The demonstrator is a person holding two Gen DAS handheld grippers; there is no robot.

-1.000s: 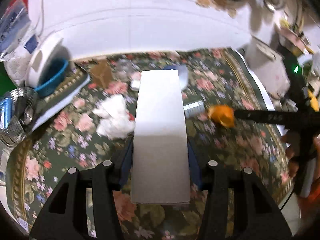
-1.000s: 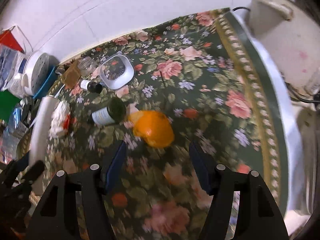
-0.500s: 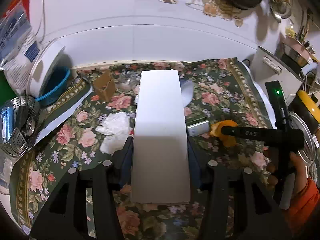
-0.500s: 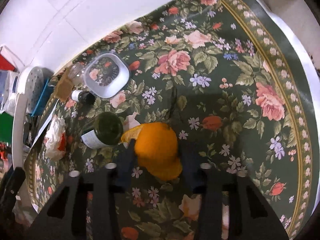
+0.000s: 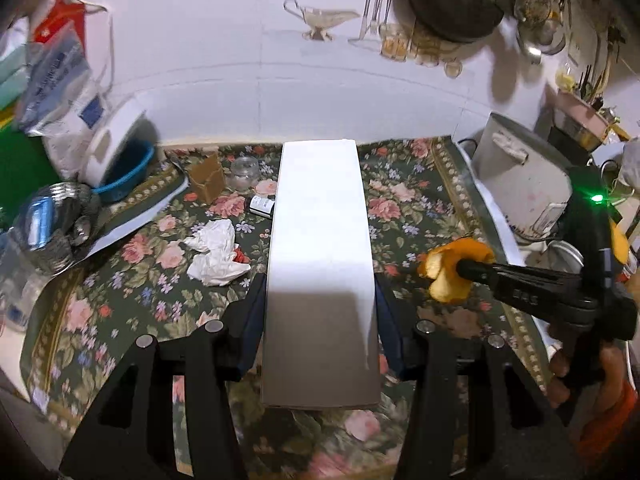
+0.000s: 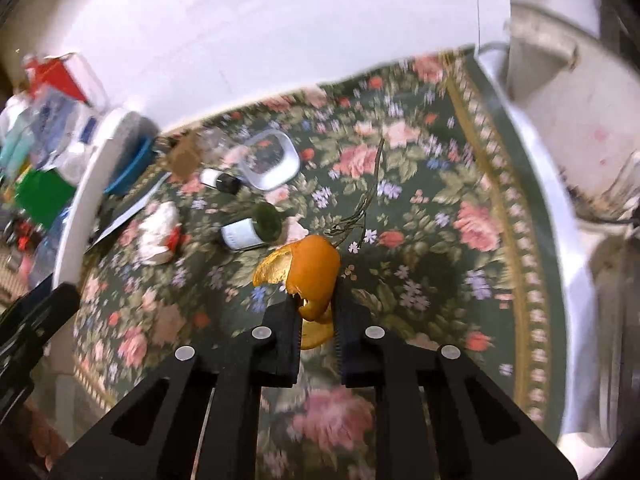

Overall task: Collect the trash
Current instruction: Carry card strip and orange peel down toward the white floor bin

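Note:
My left gripper (image 5: 318,284) is shut on a long white flat box (image 5: 320,216) that points away from me above the floral tablecloth (image 5: 404,204). To its right, my right gripper (image 6: 316,300) is closing its jaws on a curled orange peel (image 6: 310,260), pinched between the pads and raised off the cloth. The orange peel (image 5: 450,272) also shows in the left wrist view, at the right gripper's tip. On the cloth lie a crumpled white tissue (image 5: 216,252), a green glass bottle (image 6: 250,232) on its side and a small dark bottle (image 6: 220,180).
A clear plastic tub (image 6: 270,160), a brown carton (image 5: 206,178) and a glass jar (image 5: 244,168) stand near the back wall. A metal steamer (image 5: 52,224) and a blue basket (image 5: 124,176) crowd the left. A white rice cooker (image 5: 520,188) stands at the right.
The right gripper's jaws closed around the orange peel and lifted it off the cloth. The left gripper rose and drew back with the white box still in it.

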